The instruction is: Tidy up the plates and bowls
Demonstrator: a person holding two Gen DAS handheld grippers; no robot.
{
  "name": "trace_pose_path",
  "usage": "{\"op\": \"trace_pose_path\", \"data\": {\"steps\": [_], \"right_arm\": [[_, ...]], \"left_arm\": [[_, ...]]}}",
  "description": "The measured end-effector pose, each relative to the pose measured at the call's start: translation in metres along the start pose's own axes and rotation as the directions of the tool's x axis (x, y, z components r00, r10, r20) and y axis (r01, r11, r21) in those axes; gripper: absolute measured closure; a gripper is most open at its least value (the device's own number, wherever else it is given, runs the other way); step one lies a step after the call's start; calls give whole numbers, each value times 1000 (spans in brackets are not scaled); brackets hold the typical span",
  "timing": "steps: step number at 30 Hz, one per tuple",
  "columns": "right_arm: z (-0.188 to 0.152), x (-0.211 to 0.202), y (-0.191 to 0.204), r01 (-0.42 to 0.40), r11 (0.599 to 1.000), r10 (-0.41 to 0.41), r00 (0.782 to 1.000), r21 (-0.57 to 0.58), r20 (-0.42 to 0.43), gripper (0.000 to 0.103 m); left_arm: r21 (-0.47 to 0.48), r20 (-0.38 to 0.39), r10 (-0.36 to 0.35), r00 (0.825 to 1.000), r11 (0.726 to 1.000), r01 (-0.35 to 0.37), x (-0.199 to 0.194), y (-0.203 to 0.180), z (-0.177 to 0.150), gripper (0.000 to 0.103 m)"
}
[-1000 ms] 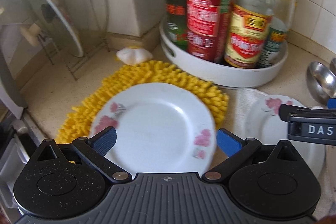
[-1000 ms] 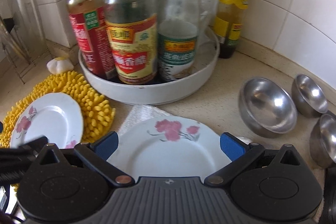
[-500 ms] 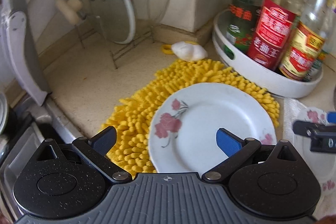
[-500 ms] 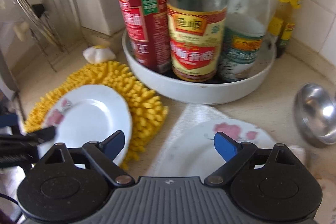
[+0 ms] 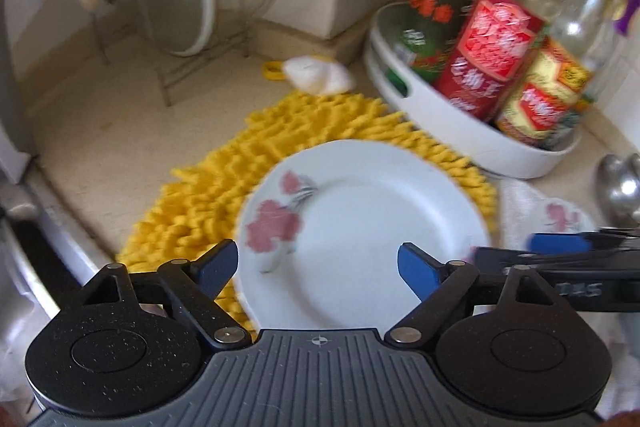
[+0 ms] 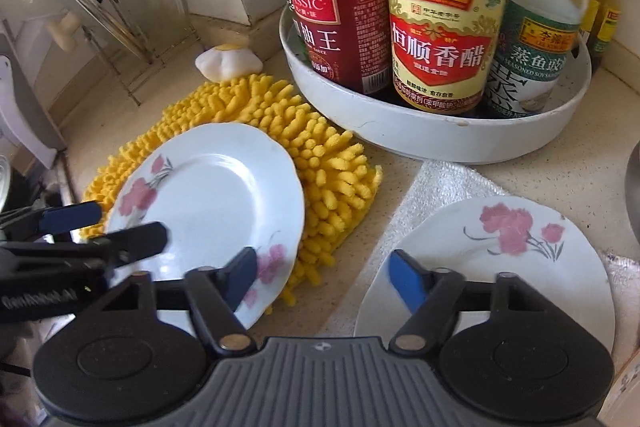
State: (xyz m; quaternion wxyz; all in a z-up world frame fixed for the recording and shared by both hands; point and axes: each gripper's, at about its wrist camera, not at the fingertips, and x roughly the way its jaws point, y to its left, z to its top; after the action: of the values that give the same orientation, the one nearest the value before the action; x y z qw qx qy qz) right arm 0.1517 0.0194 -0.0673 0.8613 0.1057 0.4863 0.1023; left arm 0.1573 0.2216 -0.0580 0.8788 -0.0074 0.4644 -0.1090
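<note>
A white plate with pink flowers (image 5: 360,227) lies on a yellow shaggy mat (image 5: 240,179). My left gripper (image 5: 316,267) hovers over its near part with the jaws apart and closing; the pads touch nothing. A second flowered plate (image 6: 500,267) rests on a white towel (image 6: 440,183) to the right. My right gripper (image 6: 324,279) hangs above the gap between the two plates, its jaws closing with nothing pressed between them. In the right wrist view the left gripper (image 6: 132,223) sits over the left plate (image 6: 216,203). In the left wrist view the right gripper (image 5: 504,249) reaches in from the right.
A white round tray (image 6: 440,139) with several sauce bottles stands just behind the plates. Glass lids lean in a wire rack (image 5: 180,59) at the back left. A small white and yellow object (image 6: 228,61) lies behind the mat. A steel bowl (image 5: 620,187) sits at far right.
Both grippers' jaws have narrowed, the right one much more. Both views have swung left, so the plate on the mat now fills more of the right wrist view.
</note>
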Motion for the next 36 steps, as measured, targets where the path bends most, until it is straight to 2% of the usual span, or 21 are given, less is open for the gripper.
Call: {"op": "trace_pose_path", "data": {"steps": [2,4,10,12,14,18,22,27,29,30,33,36], "right_arm": [[-2,-11,-13,-2,1000,2,1000,30,16,33],[-5,-19,-30,30,997,-32,999,64,30,33],[-16,-33,-71,65,986,-72,997,154,35,33],[-18,-35,-74,72,987,-78,996,143,32,33],[-21,-38,-83,97,983,-103,994,157,32,33],[-24,-49,-116,159,967,-171,984,201,44,33],[-30,-47,-144,200,955,-206,979,219,2,33],[-34,-39,-157,158,963,-156,987,219,-24,32],[-34,-39,-158,119,969,-115,993,216,-32,32],[-36,-42,-157,69,971,-62,997,227,-40,30],[-41,-48,-156,48,972,-37,998,229,-53,31],[-42,-56,-156,5,973,4,999,231,-40,30]], "left_arm": [[39,8,-20,1000,999,20,-2,-13,2,12],[73,12,-59,998,996,57,-3,-27,3,12],[159,-15,-123,992,979,124,2,-71,3,12],[183,-36,-154,987,970,158,7,-87,2,13],[208,-63,-177,982,960,186,13,-105,0,22],[237,-111,-222,969,941,243,22,-133,-5,22],[250,-134,-245,960,929,272,29,-152,-10,23],[297,-166,-254,953,908,294,38,-174,-11,22],[297,-172,-242,955,912,284,46,-178,-11,19],[294,-176,-238,955,913,281,48,-179,-10,18],[287,-180,-220,959,921,265,50,-182,-7,17],[321,-174,-204,963,913,252,48,-186,-11,17]]}}
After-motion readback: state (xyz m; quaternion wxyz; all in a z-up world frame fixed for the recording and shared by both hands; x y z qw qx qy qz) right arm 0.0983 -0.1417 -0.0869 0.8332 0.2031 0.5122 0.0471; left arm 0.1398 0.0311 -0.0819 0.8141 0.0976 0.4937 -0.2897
